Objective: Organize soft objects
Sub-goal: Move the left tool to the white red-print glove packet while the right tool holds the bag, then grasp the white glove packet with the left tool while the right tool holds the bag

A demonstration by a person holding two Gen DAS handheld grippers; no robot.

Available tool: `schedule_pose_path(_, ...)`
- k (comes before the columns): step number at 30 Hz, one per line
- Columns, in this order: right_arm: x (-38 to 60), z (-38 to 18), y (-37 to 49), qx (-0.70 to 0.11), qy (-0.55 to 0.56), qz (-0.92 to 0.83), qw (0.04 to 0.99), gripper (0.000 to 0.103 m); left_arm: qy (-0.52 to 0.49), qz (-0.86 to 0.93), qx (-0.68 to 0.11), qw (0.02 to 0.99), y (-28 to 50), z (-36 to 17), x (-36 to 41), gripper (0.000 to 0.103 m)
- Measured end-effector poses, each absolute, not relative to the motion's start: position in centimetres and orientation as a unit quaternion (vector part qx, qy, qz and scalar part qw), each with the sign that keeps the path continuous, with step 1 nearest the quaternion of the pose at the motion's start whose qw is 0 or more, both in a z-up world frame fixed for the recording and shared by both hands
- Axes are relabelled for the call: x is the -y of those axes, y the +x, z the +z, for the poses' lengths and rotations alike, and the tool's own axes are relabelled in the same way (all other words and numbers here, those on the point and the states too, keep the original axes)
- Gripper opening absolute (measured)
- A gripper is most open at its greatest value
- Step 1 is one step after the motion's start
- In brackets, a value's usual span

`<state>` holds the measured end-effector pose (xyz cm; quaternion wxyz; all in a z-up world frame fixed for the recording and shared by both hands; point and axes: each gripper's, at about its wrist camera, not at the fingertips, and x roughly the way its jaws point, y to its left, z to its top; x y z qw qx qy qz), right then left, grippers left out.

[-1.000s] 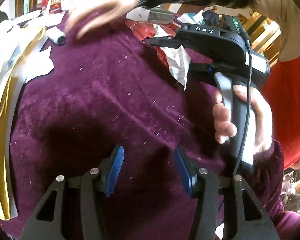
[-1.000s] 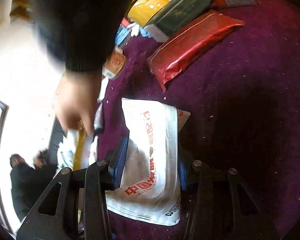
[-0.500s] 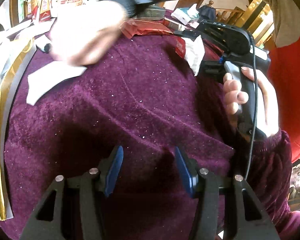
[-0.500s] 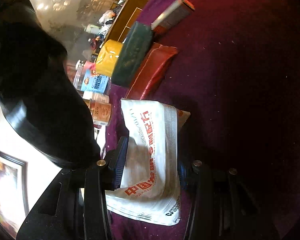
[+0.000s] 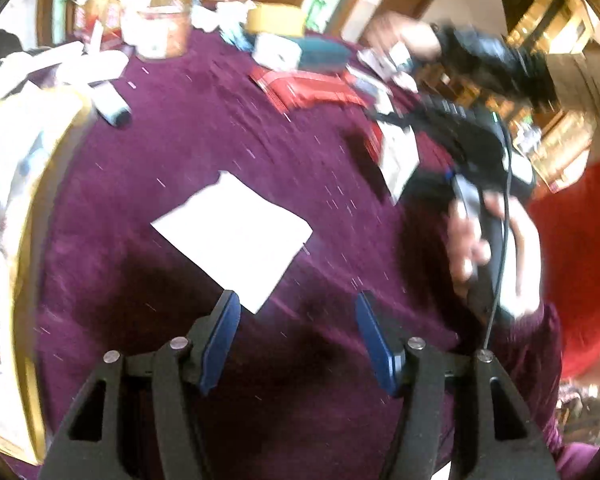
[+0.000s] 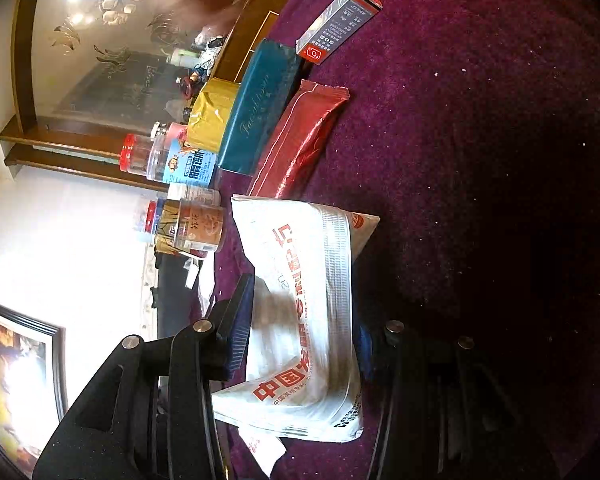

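White packet (image 6: 300,312): printed with red characters; clamped between the pads of the right gripper (image 6: 300,320), its far end sticking out past the fingertips above the cloth.
Right gripper: closed on the white packet; seen in the left wrist view at far right (image 5: 396,152), held by a hand (image 5: 484,240).
Left gripper (image 5: 296,340): jaws apart and just been opening, nothing between them; it hangs over the purple cloth (image 5: 220,136).
White sheet (image 5: 236,236): flat on the cloth, its near corner just beyond the left pad (image 5: 220,344).
Red pouch (image 6: 300,140): lies on the cloth just beyond the white packet.
Teal box (image 6: 256,116): touching the left side of the red pouch.
Yellow pack (image 6: 212,116): left of the teal box.
Small grey carton (image 6: 340,24): far end of the teal box.
Jars (image 6: 188,192): standing at the cloth's left edge.
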<state>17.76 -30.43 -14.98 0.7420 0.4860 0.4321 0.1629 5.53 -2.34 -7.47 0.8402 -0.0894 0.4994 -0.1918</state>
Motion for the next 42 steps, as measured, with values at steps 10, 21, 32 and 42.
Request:
schedule_pose_path(10,30.4,-15.4,18.5,-0.436,0.489,0.166,0.737,0.043,0.056,-0.182,-0.513,0.837,6.8,-8.3,4.4,0.061)
schedule_pose_path(21,30.1,-15.4,19.1,-0.442,0.484,0.168,0.736,0.043,0.165,-0.186,-0.512,0.823,5.4,-8.9,5.5,0.061)
schedule_pose_path(32,30.4,-15.7,19.2,-0.441,0.502,0.174,0.723,0.043,0.316,-0.093,-0.433,0.839,6.6,-10.2,8.6,0.062)
schedule_pose_path(42,30.5,-15.9,19.2,-0.440,0.507,0.178,0.719,0.043,0.290,-0.075,-0.454,0.839,10.4,-9.4,8.1,0.061)
